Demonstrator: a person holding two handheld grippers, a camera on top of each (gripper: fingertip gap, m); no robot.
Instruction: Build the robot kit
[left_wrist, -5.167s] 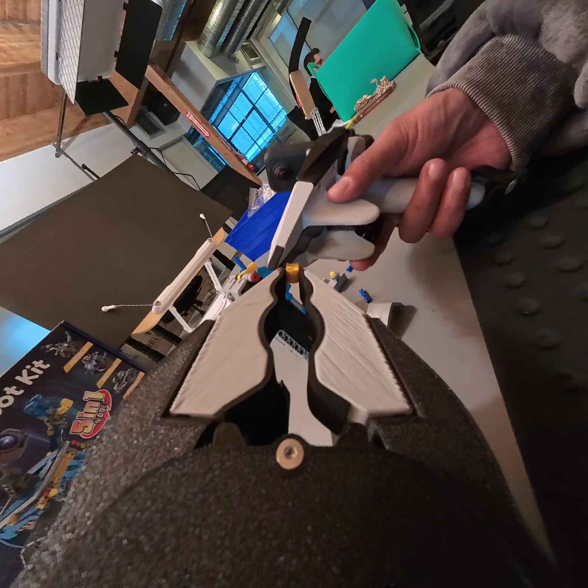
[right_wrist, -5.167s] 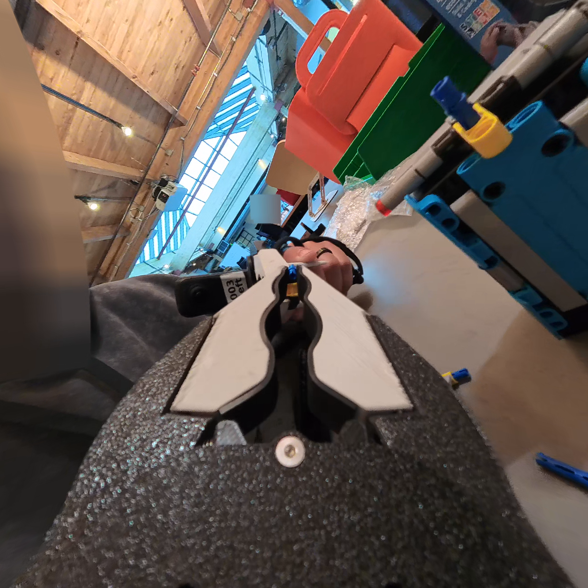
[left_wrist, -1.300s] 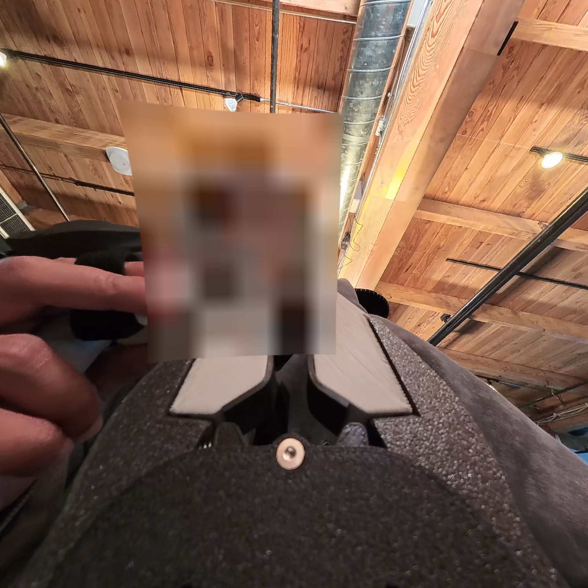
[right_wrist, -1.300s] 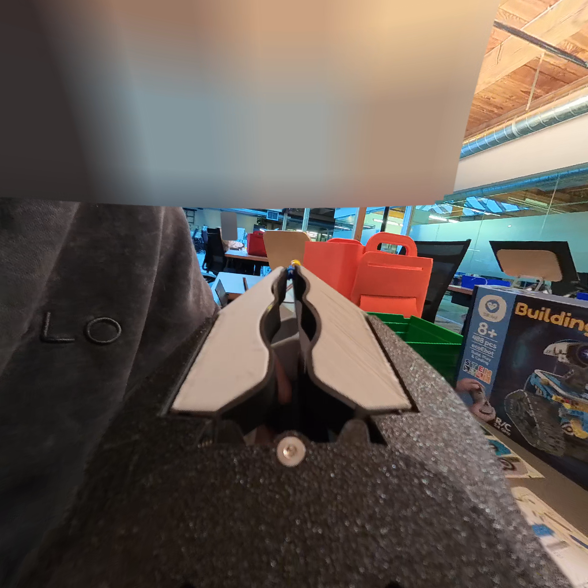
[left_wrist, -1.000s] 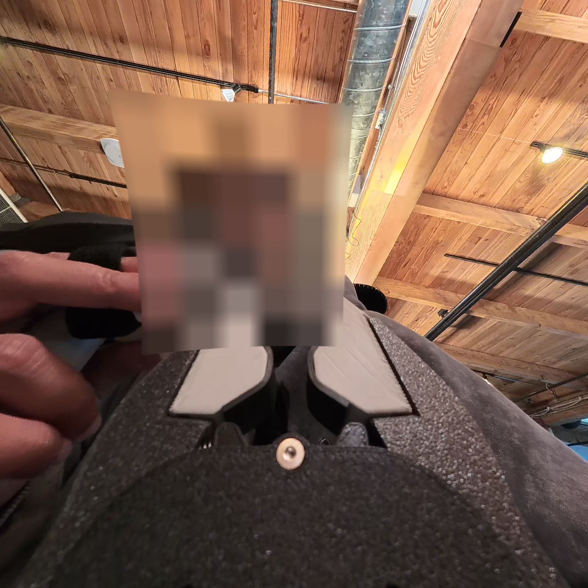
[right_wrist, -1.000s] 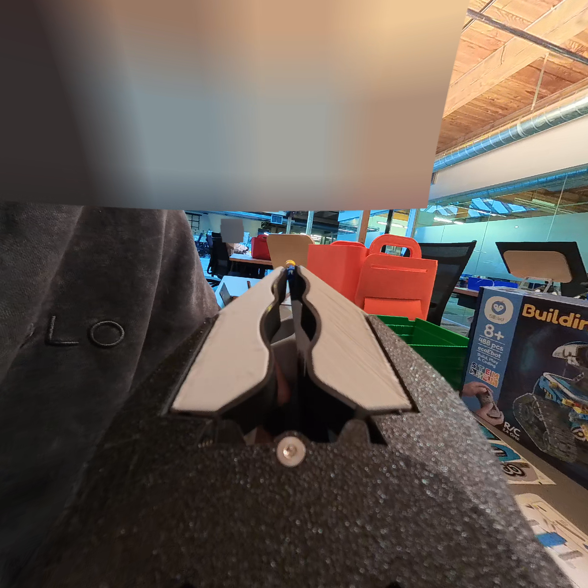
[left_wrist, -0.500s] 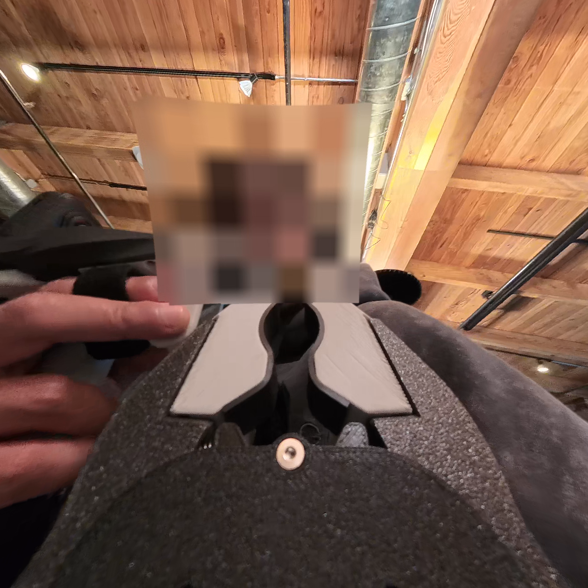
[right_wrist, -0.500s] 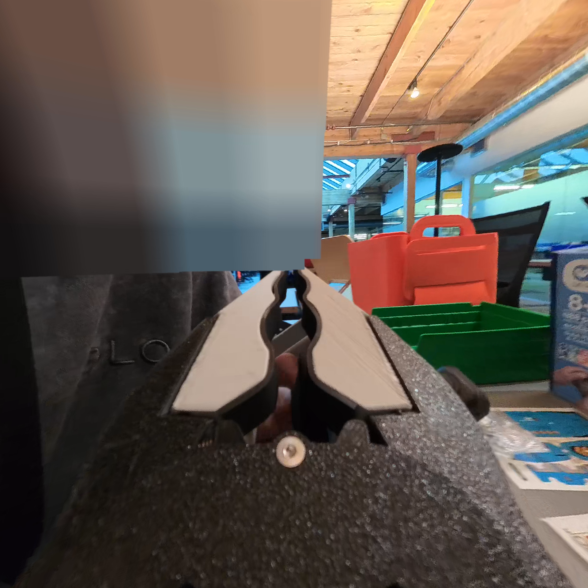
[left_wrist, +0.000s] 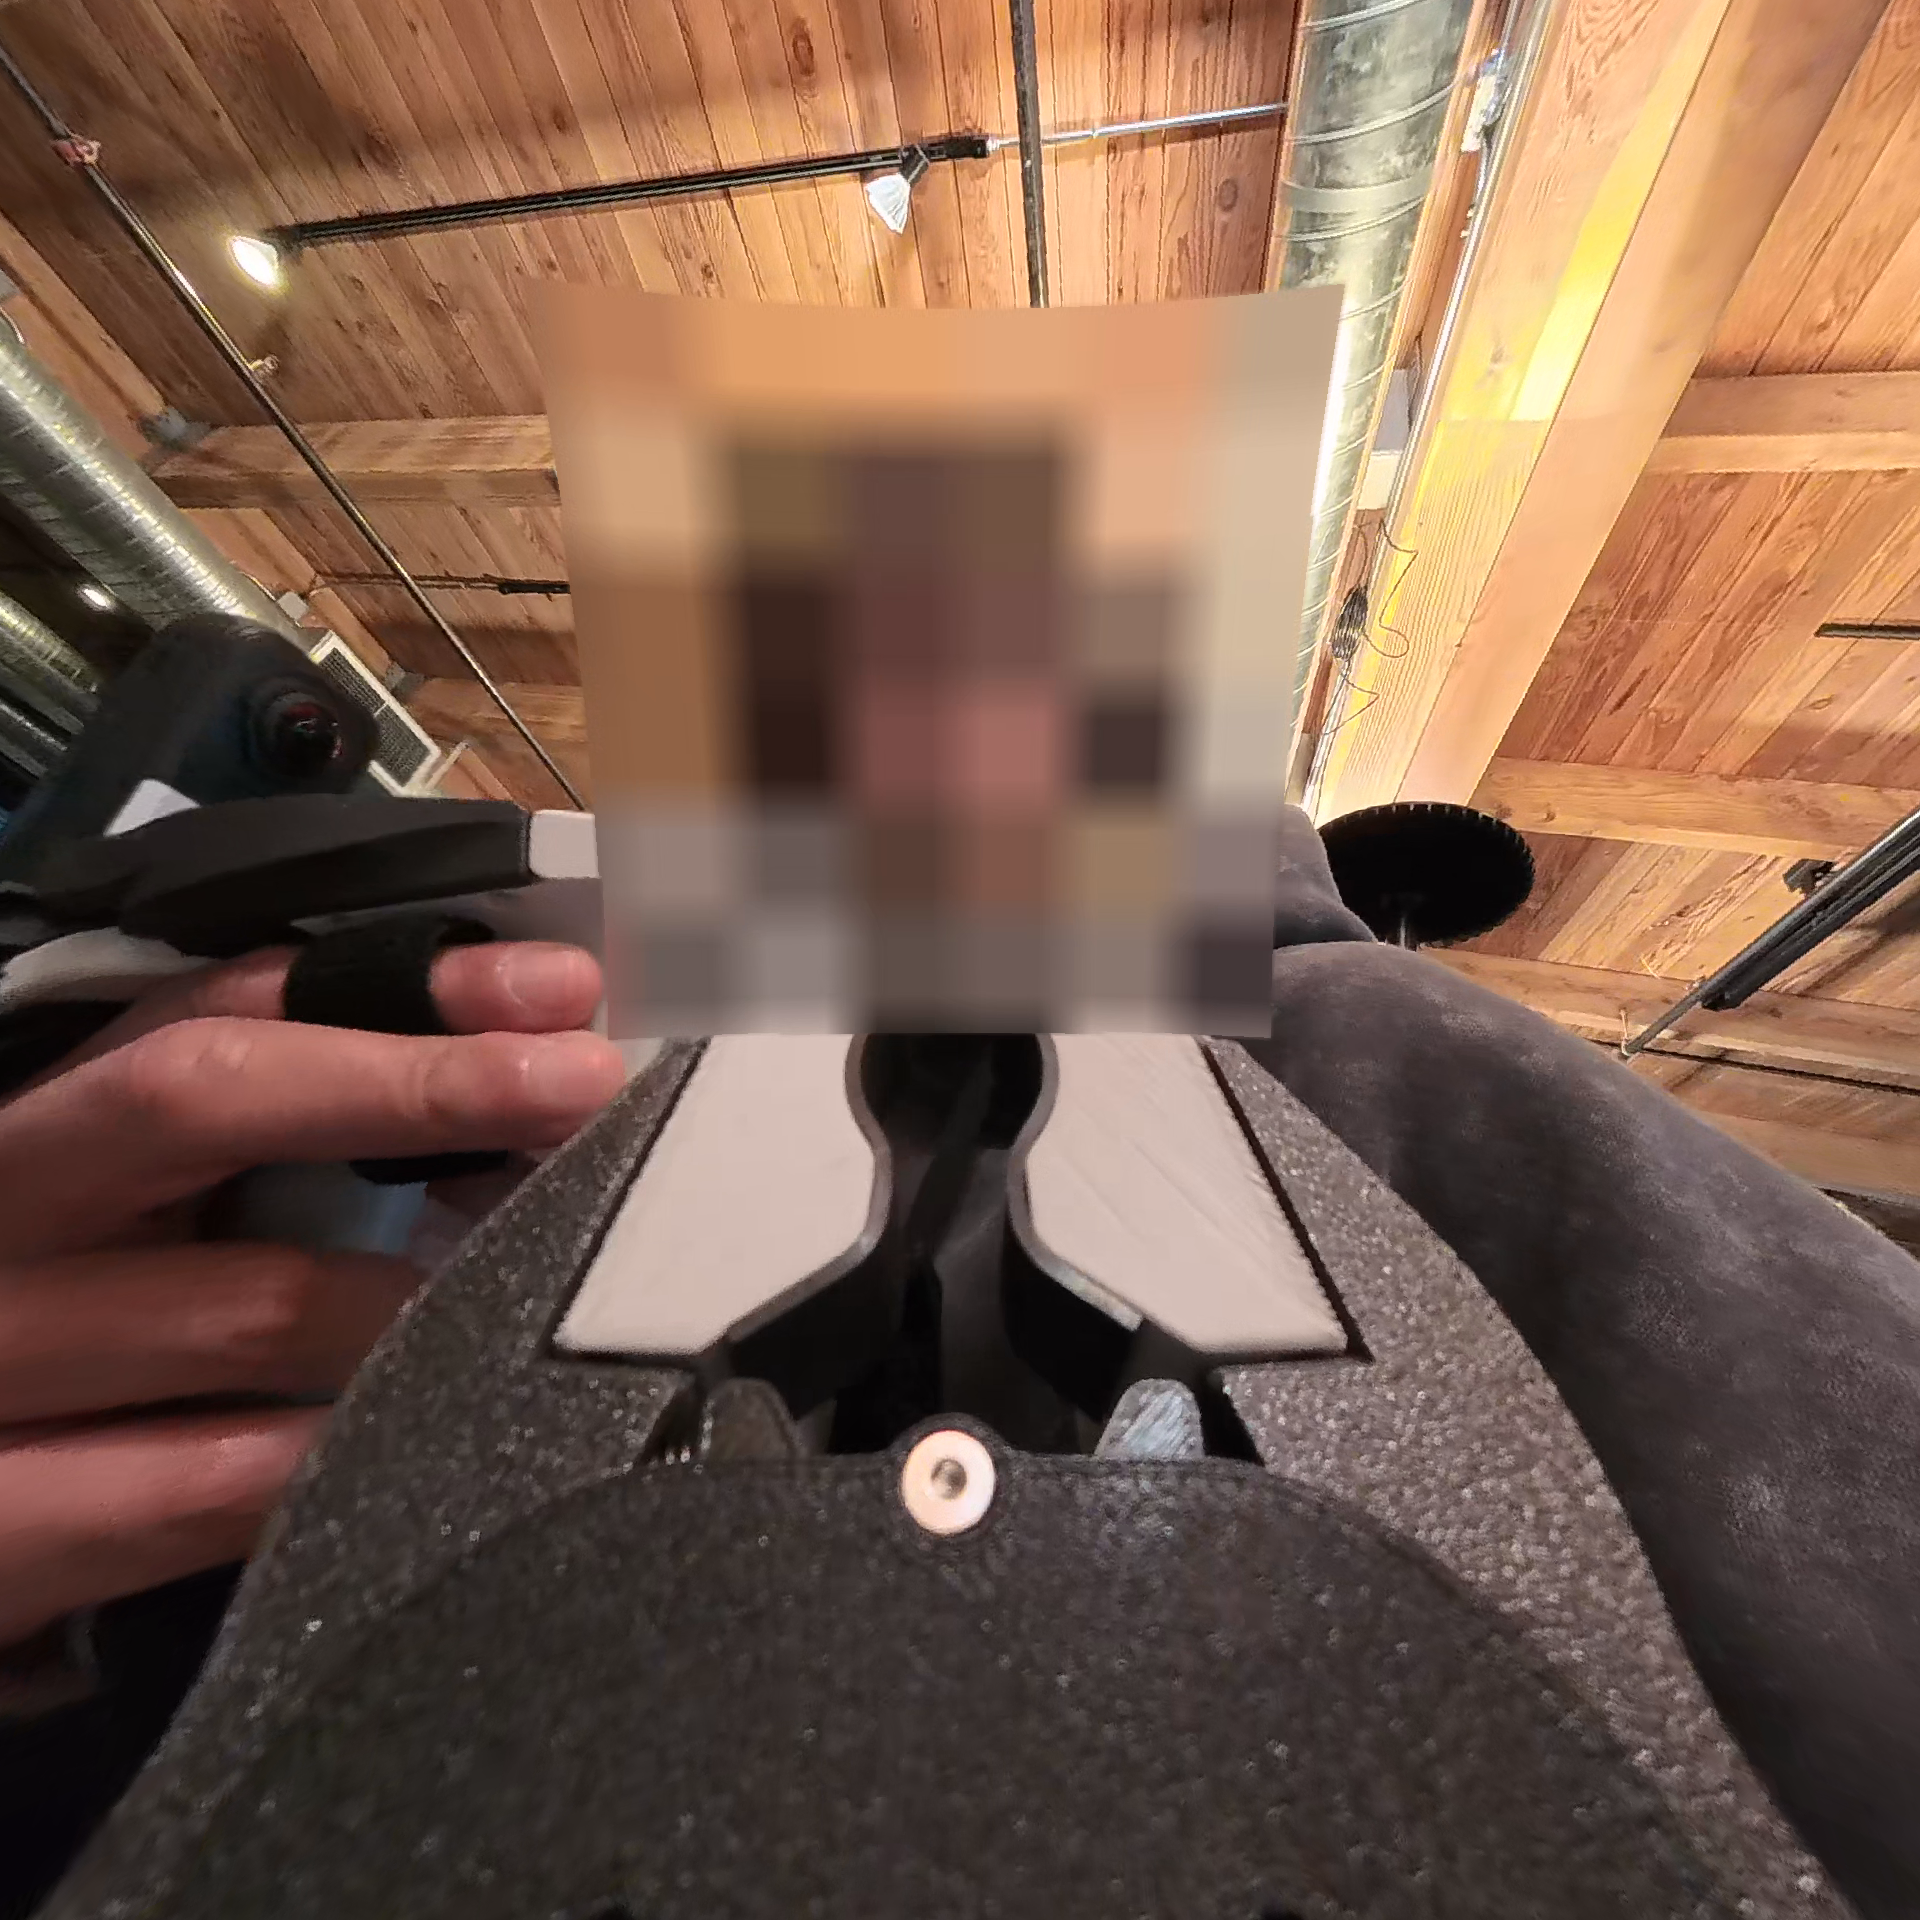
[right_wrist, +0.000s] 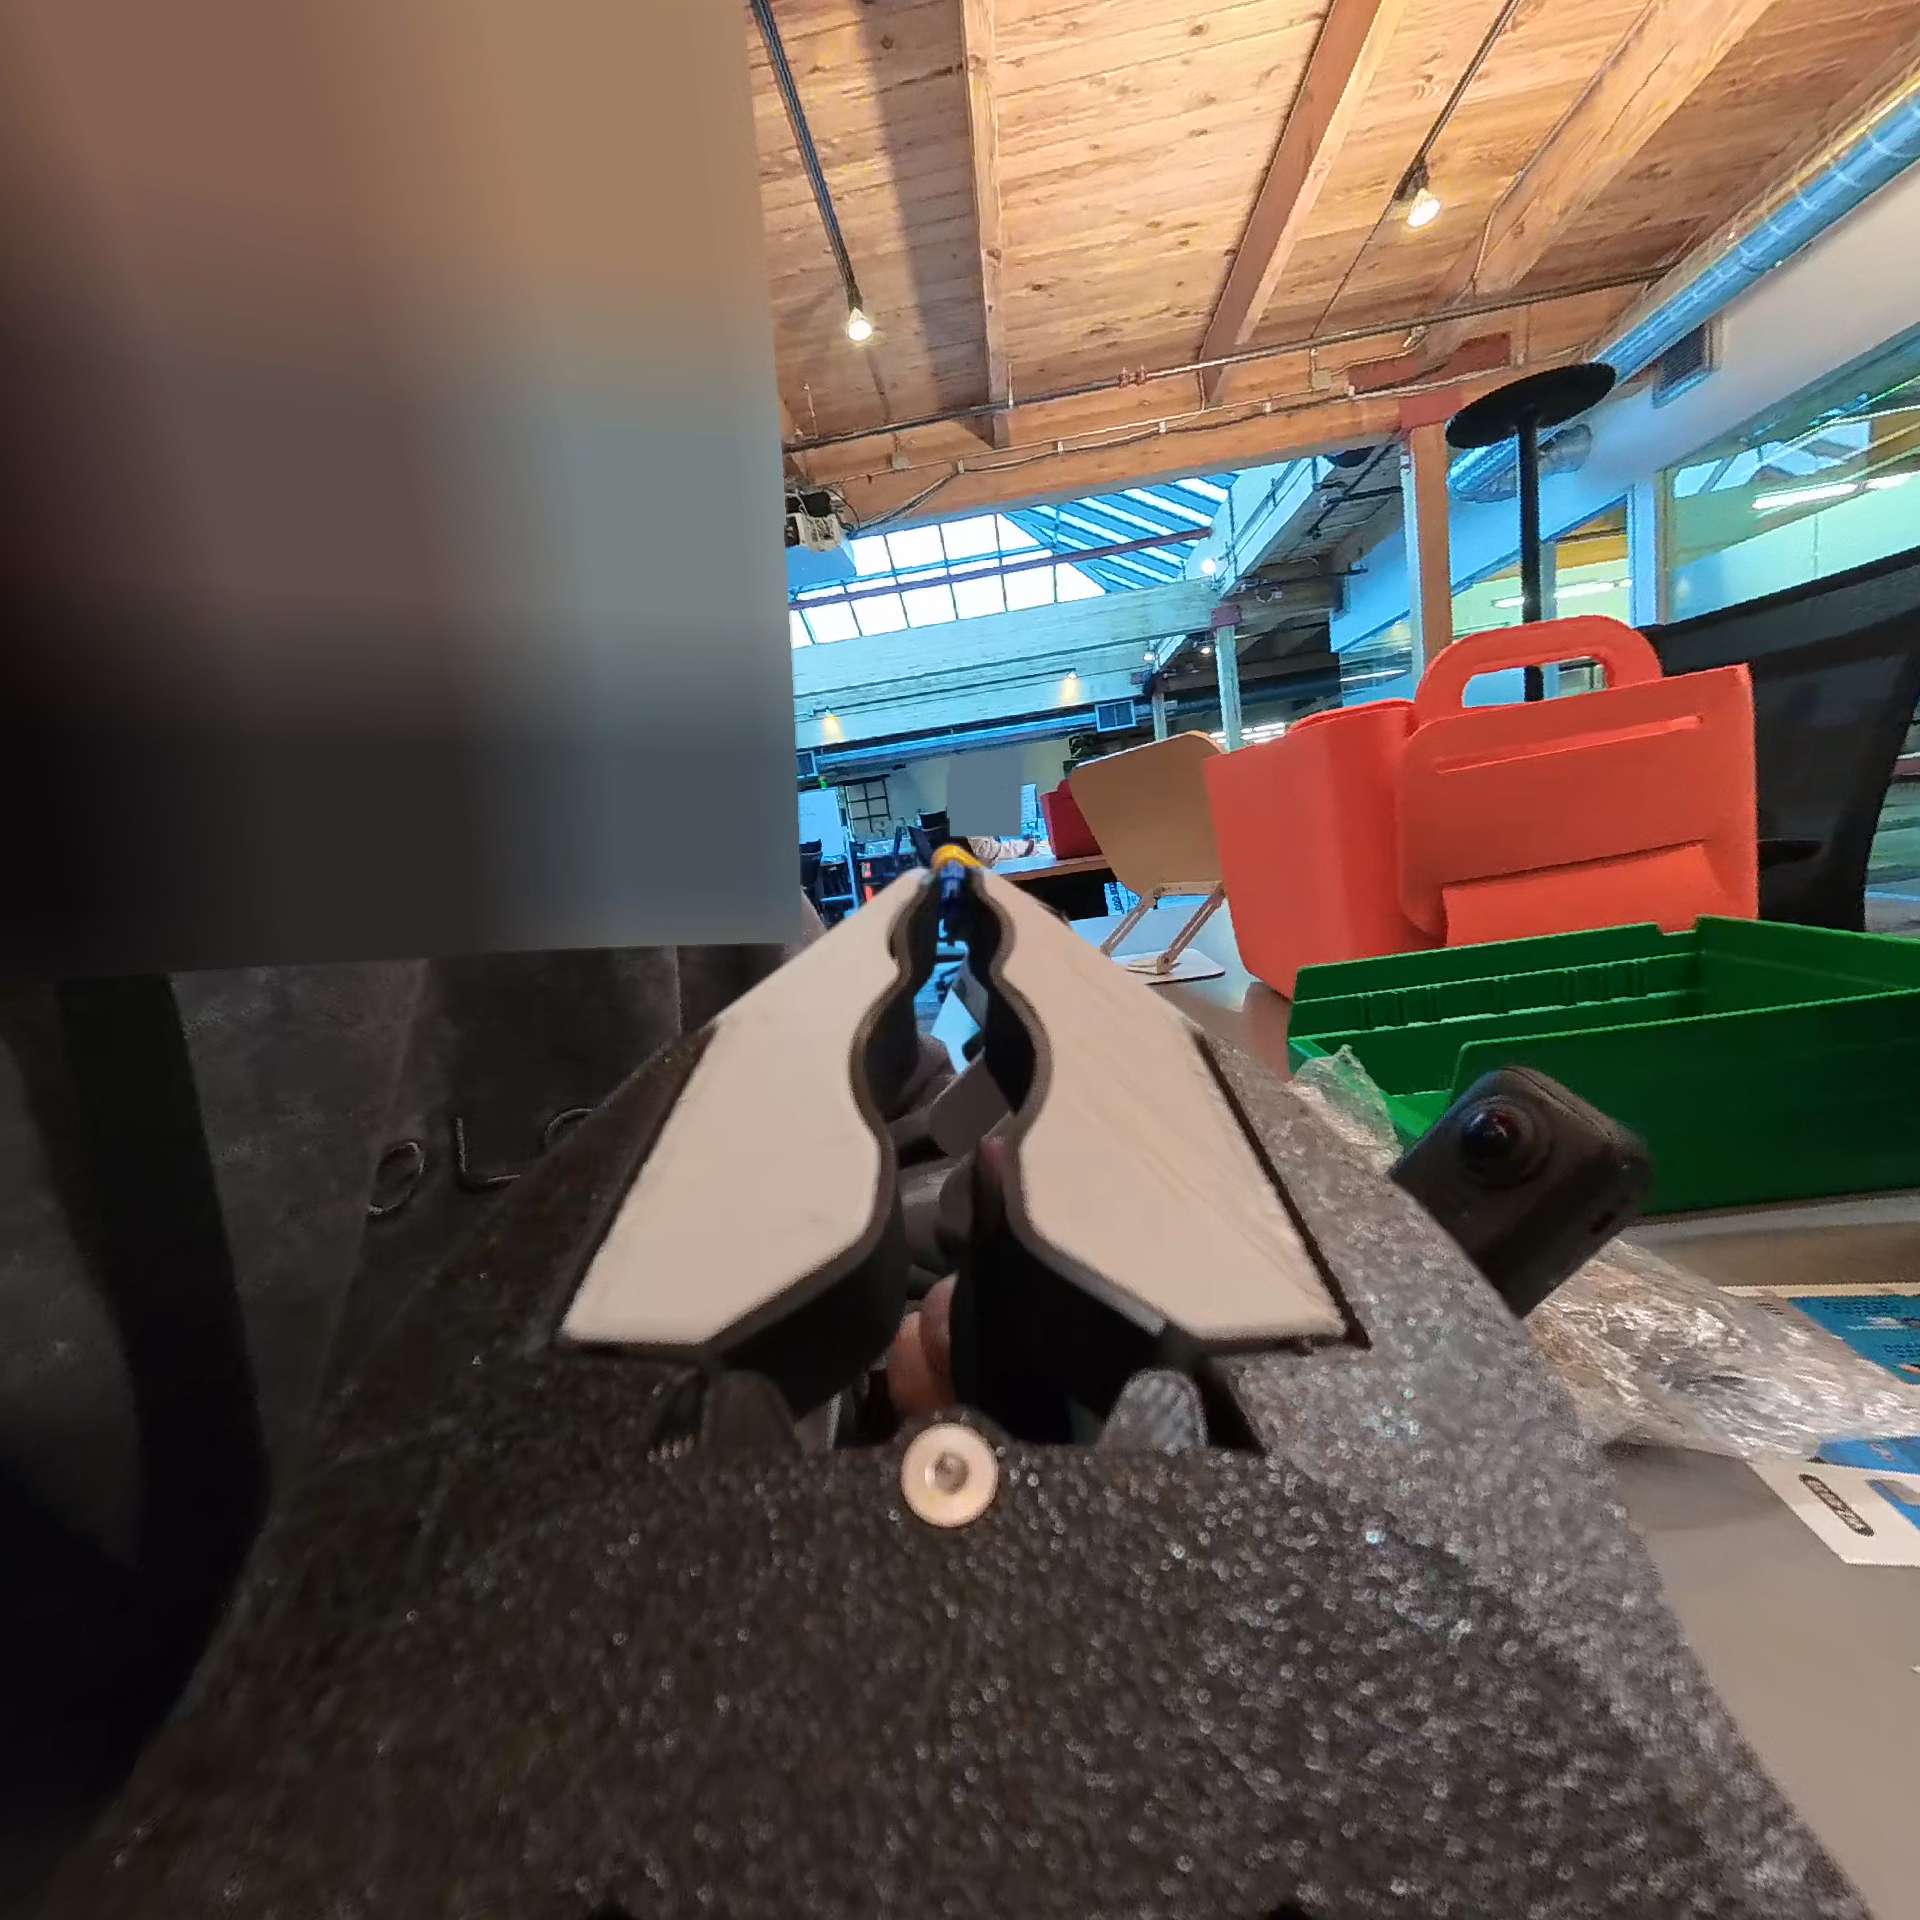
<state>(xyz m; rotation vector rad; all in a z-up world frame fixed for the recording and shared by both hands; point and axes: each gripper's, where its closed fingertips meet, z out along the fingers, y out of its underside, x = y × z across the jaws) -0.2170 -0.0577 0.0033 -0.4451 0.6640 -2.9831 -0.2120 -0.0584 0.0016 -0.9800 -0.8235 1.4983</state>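
Note:
My right gripper (right_wrist: 948, 883) is shut on a small yellow and blue piece (right_wrist: 948, 860) that sticks out at its tips, raised in front of a person's dark grey sweatshirt (right_wrist: 416, 1143). My left gripper (left_wrist: 951, 1049) points up at the person. Its grey fingers (left_wrist: 748, 1195) stand close together. Their tips are hidden behind a blurred patch, so anything between them does not show. In the left wrist view the right gripper (left_wrist: 301, 727) is at the left, held by a hand (left_wrist: 312, 1122). The left gripper's camera (right_wrist: 1517, 1174) shows low right in the right wrist view.
An orange container (right_wrist: 1507, 810) and a green bin (right_wrist: 1662, 1039) stand on the table at the right. Clear plastic wrap (right_wrist: 1662, 1351) and printed sheets (right_wrist: 1849, 1496) lie near the front right. A wooden ceiling with pipes (left_wrist: 1361, 156) is overhead. Both grippers' tips are close together, under 4 cm apart.
Five seconds ago both grippers were low over the table at one small piece. Since then both have risen toward the person. In the last half second the left gripper's camera came into the right view.

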